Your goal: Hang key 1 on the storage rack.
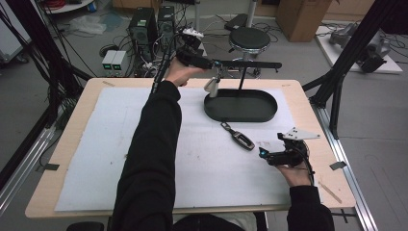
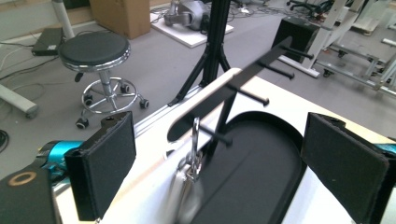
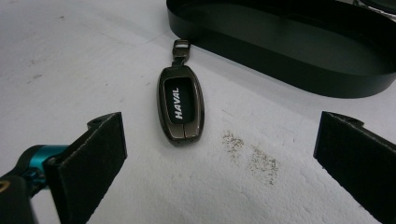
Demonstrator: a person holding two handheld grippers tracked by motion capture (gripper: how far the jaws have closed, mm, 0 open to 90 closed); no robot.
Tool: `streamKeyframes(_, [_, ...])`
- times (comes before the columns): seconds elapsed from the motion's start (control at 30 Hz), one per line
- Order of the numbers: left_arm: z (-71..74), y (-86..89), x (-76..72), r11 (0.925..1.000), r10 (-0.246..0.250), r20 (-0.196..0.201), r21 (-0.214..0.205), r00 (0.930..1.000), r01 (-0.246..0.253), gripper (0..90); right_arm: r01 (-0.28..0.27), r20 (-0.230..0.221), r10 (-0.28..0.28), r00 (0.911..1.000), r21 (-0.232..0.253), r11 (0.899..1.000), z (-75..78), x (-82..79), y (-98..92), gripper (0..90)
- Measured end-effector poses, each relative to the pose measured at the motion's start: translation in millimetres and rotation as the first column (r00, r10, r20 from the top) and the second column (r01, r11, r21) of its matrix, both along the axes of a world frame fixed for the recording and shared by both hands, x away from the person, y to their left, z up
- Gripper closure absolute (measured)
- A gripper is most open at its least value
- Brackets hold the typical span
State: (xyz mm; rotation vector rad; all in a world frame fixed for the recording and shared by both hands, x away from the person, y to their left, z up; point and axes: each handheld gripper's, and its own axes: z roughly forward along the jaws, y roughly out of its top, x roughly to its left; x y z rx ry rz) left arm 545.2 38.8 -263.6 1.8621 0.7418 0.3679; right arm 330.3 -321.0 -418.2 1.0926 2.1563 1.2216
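Observation:
A black rack bar [image 1: 250, 64] with pegs stands on a post over a black oval tray [image 1: 240, 118]. From one peg a silver key fob [image 1: 211, 86] hangs by its ring [image 2: 195, 140]. My left gripper [image 1: 216, 65] is at the bar's left end; in the left gripper view its jaws stand wide apart on either side of the hanging fob [image 2: 184, 196], pads clear of it. A dark fob marked HAVAL [image 3: 181, 105] lies flat on the white mat [image 1: 120, 144], near the tray's front. My right gripper [image 1: 262, 153] rests just right of it, open [image 3: 219, 126], nothing between its pads.
The tray [image 3: 280, 60] sits at the mat's far right. The left forearm crosses the middle of the table. Beyond the far table edge are a black stool [image 1: 248, 38], computer towers [image 1: 144, 26] and cables. Black frame legs [image 1: 337, 91] stand at the right.

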Motion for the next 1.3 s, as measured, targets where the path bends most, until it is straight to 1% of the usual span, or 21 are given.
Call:
streamKeyframes(0.07, [-4.8,6.4,-3.4,1.0000,0.005,-0.011,-0.004,0.9999,-0.005,10.5,0.000,-0.002,0.000,1.0000,0.000,1.000,-0.1,-0.1,0.1,1.6])
streamKeyframes(0.13, [-8.4,11.4,-6.4,0.9999,0.009,-0.014,0.006,0.9999,-0.008,10.5,0.000,-0.003,0.000,1.0000,-0.001,1.000,-0.2,-0.2,0.3,1.6])
streamKeyframes(0.2, [-11.2,16.2,-10.6,0.9994,0.013,-0.018,0.034,0.9998,-0.012,10.2,0.002,-0.004,-0.002,1.0000,-0.001,1.000,-0.3,-0.1,0.5,1.6])
streamKeyframes(0.23, [-12.0,18.1,-12.5,0.9992,0.011,-0.019,0.039,0.9997,-0.011,10.2,0.002,-0.004,-0.002,1.0000,-0.002,1.000,-0.4,0.1,0.4,1.7])
streamKeyframes(0.33, [-13.4,23.9,-17.3,0.9992,0.012,-0.014,0.039,0.9998,-0.011,10.2,0.002,-0.004,-0.002,1.0000,-0.003,1.000,-0.8,0.8,0.1,1.6])
streamKeyframes(0.4, [-13.7,27.0,-19.7,0.9991,0.013,-0.019,0.041,0.9997,-0.013,10.2,0.001,-0.003,-0.001,1.0000,-0.005,1.000,-0.9,1.1,-0.1,1.7])
streamKeyframes(0.47, [-13.3,30.0,-22.2,0.9988,0.015,-0.011,0.047,0.9998,-0.014,10.2,0.002,-0.003,-0.002,1.0000,-0.005,1.000,-0.8,0.8,-0.2,1.6])
streamKeyframes(0.6, [-14.0,37.3,-29.4,0.9990,0.018,-0.001,0.041,0.9998,-0.018,10.2,0.001,-0.003,-0.001,1.0000,-0.006,1.000,-0.9,1.0,-0.3,1.6])
streamKeyframes(0.73, [-18.2,48.0,-34.8,0.9983,0.036,-0.010,0.047,0.9993,-0.035,10.2,0.006,-0.007,-0.006,1.0000,-0.003,1.000,-1.0,0.9,-0.2,1.6])
streamKeyframes(0.9, [-18.8,59.8,-42.3,0.9979,0.045,-0.003,0.047,0.9990,-0.045,10.2,0.005,-0.010,-0.005,0.9999,-0.005,1.000,-1.1,1.1,-0.2,1.6])
streamKeyframes(1.07, [-23.2,76.4,-50.7,0.9961,0.063,-0.014,0.062,0.9979,-0.062,10.2,0.007,-0.009,-0.008,0.9999,-0.007,1.000,-1.2,0.9,-0.3,1.6])
streamKeyframes(1.17, [-26.0,86.9,-55.5,0.9958,0.074,-0.017,0.056,0.9971,-0.073,10.2,0.008,-0.012,-0.008,0.9999,-0.008,1.000,-1.4,0.9,0.2,1.7])
streamKeyframes(1.3, [-30.1,96.6,-61.0,0.9952,0.086,-0.018,0.049,0.9962,-0.085,10.3,0.008,-0.012,-0.008,0.9999,-0.009,1.000,-1.6,1.2,0.2,1.7])
